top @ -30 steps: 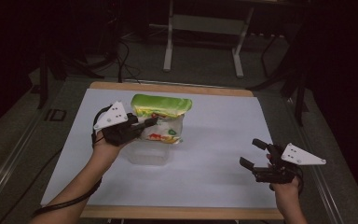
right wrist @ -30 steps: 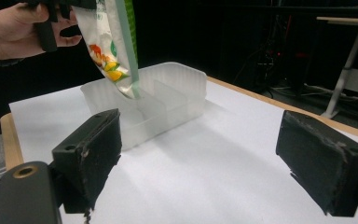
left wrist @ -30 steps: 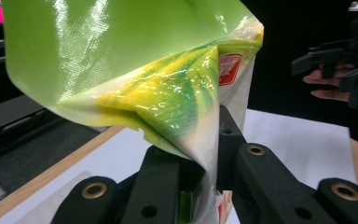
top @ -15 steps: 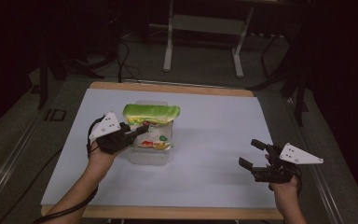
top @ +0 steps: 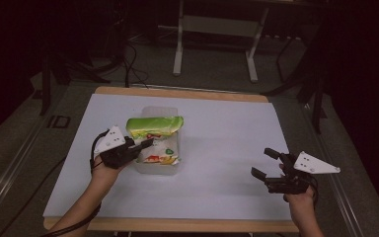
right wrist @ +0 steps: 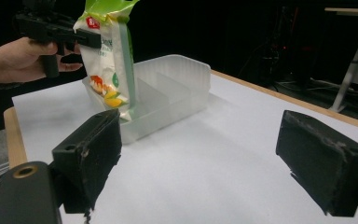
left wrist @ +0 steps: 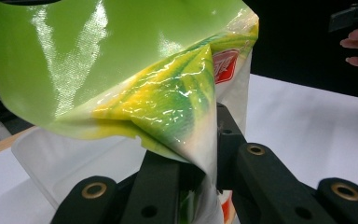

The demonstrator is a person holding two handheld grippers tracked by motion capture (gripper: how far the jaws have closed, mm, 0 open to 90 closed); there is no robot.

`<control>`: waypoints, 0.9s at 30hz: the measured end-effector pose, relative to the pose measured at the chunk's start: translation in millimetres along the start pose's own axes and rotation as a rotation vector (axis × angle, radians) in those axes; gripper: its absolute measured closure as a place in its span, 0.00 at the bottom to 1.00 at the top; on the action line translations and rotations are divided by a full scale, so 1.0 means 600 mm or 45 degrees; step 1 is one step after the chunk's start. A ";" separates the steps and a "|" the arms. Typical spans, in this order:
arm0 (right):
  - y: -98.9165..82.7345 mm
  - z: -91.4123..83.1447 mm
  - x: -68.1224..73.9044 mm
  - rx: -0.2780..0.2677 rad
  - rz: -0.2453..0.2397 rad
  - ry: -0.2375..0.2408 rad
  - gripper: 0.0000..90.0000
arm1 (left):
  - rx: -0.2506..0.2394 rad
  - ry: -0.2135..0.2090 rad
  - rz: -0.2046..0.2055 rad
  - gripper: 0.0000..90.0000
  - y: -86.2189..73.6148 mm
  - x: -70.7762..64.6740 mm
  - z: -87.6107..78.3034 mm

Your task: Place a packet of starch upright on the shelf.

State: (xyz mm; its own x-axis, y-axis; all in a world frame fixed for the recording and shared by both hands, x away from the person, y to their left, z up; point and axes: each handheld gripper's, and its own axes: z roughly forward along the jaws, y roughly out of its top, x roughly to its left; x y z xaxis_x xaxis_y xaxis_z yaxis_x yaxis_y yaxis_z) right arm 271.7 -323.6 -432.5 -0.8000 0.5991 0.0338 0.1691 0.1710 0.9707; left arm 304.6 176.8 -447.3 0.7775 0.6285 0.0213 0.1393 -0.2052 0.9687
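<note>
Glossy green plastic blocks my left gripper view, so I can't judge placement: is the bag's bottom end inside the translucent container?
Observer: Yes. The green-topped white snack bag stands upright, its bottom inside the translucent divided plastic bin, in the end compartment nearest the person.
Operator: Is the other gripper close?
Observer: No. The right gripper is apart from the bin, at the right side of the white table, jaws open and empty.

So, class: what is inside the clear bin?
The snack bag, held upright by the left gripper, dips its bottom into one compartment of the bin. The bag hides the floor beneath it.
</note>
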 end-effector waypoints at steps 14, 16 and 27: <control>-0.004 0.004 0.001 0.009 0.010 0.025 0.15 | 0.110 -0.010 0.001 0.92 -0.043 -0.006 0.031; -0.005 0.005 0.001 0.013 0.012 0.031 0.15 | 0.105 -0.020 0.022 0.92 -0.053 -0.005 0.033; -0.007 0.010 0.004 0.026 0.008 0.042 0.15 | 0.117 -0.057 -0.021 0.91 -0.053 0.008 0.033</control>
State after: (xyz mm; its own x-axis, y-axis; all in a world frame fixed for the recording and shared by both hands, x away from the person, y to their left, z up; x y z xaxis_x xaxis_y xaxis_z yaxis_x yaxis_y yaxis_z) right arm 272.5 -318.4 -438.0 -0.8172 0.5743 0.0478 0.1856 0.1838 0.9653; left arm 315.7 171.5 -482.8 0.8011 0.5985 -0.0079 0.2066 -0.2641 0.9421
